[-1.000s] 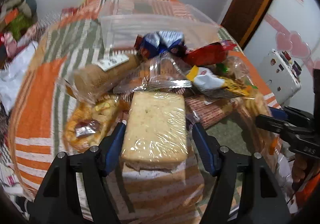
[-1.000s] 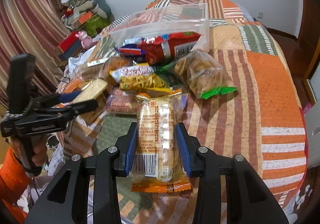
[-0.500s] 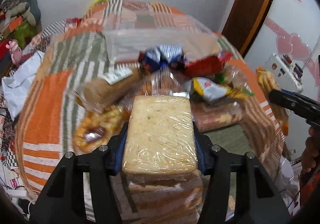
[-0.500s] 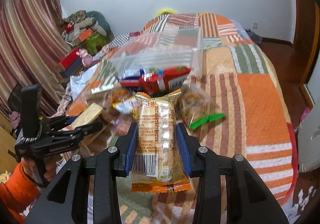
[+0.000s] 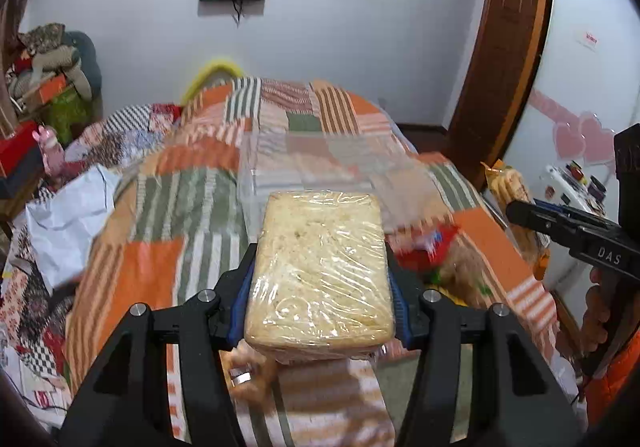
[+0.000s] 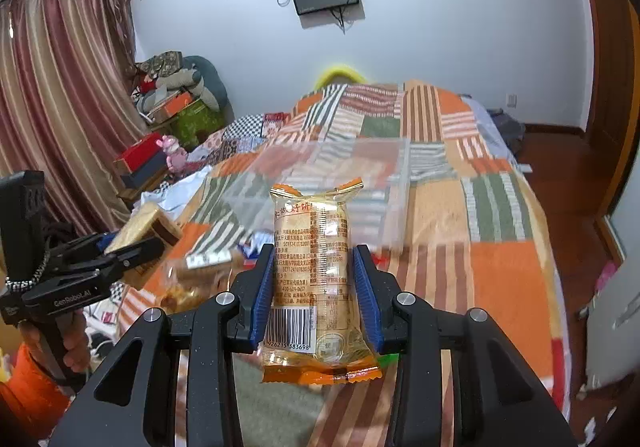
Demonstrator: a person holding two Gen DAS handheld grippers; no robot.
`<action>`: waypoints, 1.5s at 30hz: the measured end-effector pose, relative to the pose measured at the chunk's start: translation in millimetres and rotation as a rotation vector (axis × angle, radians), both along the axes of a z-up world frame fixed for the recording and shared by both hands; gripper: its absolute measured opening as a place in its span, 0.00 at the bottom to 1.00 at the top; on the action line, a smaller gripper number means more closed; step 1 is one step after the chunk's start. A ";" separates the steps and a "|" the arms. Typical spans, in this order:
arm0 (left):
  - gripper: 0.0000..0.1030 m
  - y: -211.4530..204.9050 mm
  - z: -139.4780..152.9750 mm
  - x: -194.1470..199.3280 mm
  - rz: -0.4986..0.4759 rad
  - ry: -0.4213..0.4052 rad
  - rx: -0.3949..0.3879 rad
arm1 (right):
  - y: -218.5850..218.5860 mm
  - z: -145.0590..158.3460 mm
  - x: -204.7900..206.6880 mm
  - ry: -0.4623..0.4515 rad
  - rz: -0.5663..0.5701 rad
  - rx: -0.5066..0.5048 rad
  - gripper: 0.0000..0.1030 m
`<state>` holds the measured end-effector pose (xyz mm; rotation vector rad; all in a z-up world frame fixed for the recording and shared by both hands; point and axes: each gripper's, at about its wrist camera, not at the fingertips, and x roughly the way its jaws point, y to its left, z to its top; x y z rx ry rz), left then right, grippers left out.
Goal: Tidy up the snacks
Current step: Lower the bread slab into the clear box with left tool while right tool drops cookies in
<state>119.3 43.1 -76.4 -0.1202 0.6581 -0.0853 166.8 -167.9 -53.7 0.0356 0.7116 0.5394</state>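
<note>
Patchwork quilt (image 6: 508,259) covers a bed with a clear plastic bin (image 6: 396,203) beyond loose snacks. Left gripper (image 5: 318,295) clamps a wrapped cracker block (image 5: 320,263); right gripper (image 6: 314,295) pinches an orange biscuit packet (image 6: 316,271). Both are held above the bed, probably bound for the bin.

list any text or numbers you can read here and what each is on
"DAS": on the right gripper, seen from the left wrist.
"GenRobot.AI": on the left gripper, seen from the right wrist.
"926215 383698": under the barcode on the snack pack the right gripper holds.
"400-609-0657": on that pack.
The pack's Chinese print is too small and blurred to read.
Wrapped cake: no text.
</note>
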 end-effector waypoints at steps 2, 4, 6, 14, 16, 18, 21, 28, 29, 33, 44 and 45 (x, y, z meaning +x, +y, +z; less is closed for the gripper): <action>0.54 0.9 5.8 7.2 0.002 -0.018 0.009 | 2.7 5.0 6.9 -0.019 -0.001 -0.001 0.34; 0.54 2.6 10.9 15.2 0.008 -0.033 0.017 | 4.1 9.0 13.2 -0.038 -0.003 0.003 0.34; 0.54 5.5 15.7 26.2 0.013 -0.041 0.014 | 6.9 13.3 22.5 -0.053 -0.007 0.009 0.34; 0.54 15.9 26.5 72.9 0.029 -0.058 0.010 | 16.8 25.1 56.5 -0.095 -0.017 0.014 0.34; 0.54 17.3 26.3 84.9 0.032 -0.055 0.015 | 19.8 23.4 67.4 -0.089 -0.019 0.012 0.34; 0.54 18.6 24.6 97.3 0.030 -0.048 0.019 | 22.0 20.0 76.2 -0.080 -0.020 0.006 0.34; 0.54 20.1 18.0 115.9 0.026 -0.032 0.029 | 25.1 10.7 88.6 -0.060 -0.022 -0.010 0.34; 0.54 27.1 -15.1 164.0 0.015 0.048 0.043 | 34.3 -15.9 121.9 0.016 -0.014 -0.066 0.34; 0.54 29.2 -21.9 171.5 0.014 0.065 0.039 | 36.6 -20.4 126.0 0.025 -0.011 -0.083 0.34; 0.54 33.7 -43.1 194.3 0.007 0.128 0.026 | 41.9 -33.6 142.2 0.072 0.009 -0.118 0.34; 0.54 36.3 -67.1 220.5 -0.017 0.237 0.004 | 50.2 -65.3 162.1 0.194 0.042 -0.178 0.35; 0.54 37.5 -65.2 218.9 -0.006 0.223 0.010 | 49.5 -65.3 161.7 0.198 0.038 -0.177 0.35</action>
